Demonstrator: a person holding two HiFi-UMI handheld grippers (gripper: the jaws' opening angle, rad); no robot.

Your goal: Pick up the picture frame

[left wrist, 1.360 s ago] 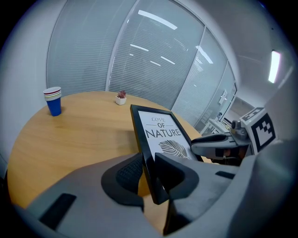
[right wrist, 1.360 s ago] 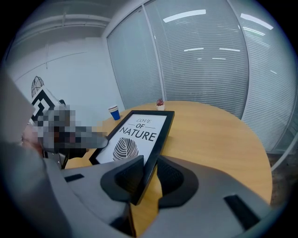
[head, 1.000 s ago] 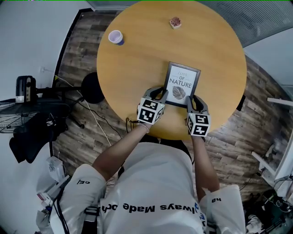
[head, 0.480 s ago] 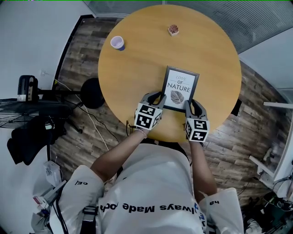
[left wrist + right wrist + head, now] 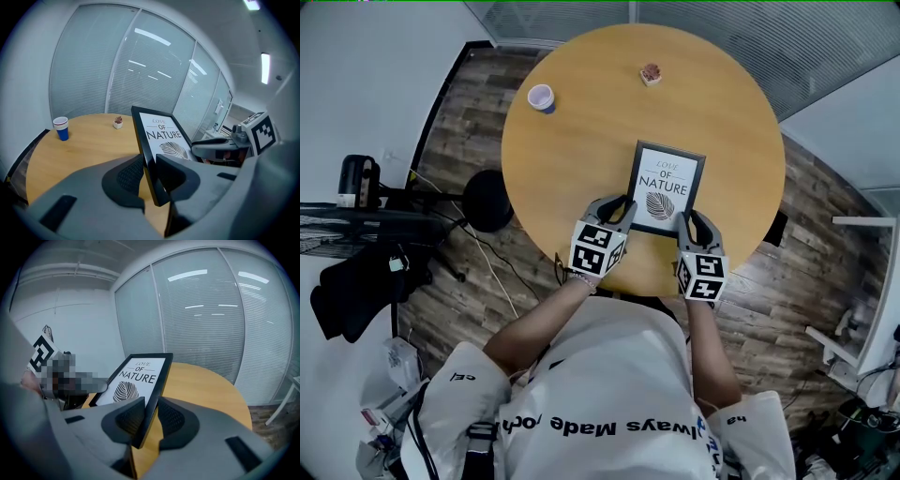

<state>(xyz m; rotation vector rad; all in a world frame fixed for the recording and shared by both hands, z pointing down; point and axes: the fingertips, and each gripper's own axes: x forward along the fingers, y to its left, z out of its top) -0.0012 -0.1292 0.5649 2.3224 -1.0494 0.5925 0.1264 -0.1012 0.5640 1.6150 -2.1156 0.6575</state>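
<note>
A black picture frame (image 5: 665, 187) with a white print reading "LOVE OF NATURE" and a leaf drawing is held above the round wooden table (image 5: 581, 141). My left gripper (image 5: 621, 206) is shut on the frame's near left corner, and my right gripper (image 5: 686, 223) is shut on its near right corner. In the left gripper view the frame (image 5: 159, 136) rises tilted between the jaws of the left gripper (image 5: 151, 171). The right gripper view shows the frame (image 5: 138, 380) pinched edge-on by the right gripper (image 5: 151, 414).
A stack of blue-and-white paper cups (image 5: 541, 97) stands at the table's far left, and a small potted plant (image 5: 651, 73) sits at its far edge. A black fan and dark gear (image 5: 356, 234) lie on the floor to the left. Glass walls with blinds (image 5: 117, 70) surround the room.
Both grippers stay shut on the frame. Its far end has risen off the table, so the frame now tilts up, and it has drawn slightly nearer to me.
</note>
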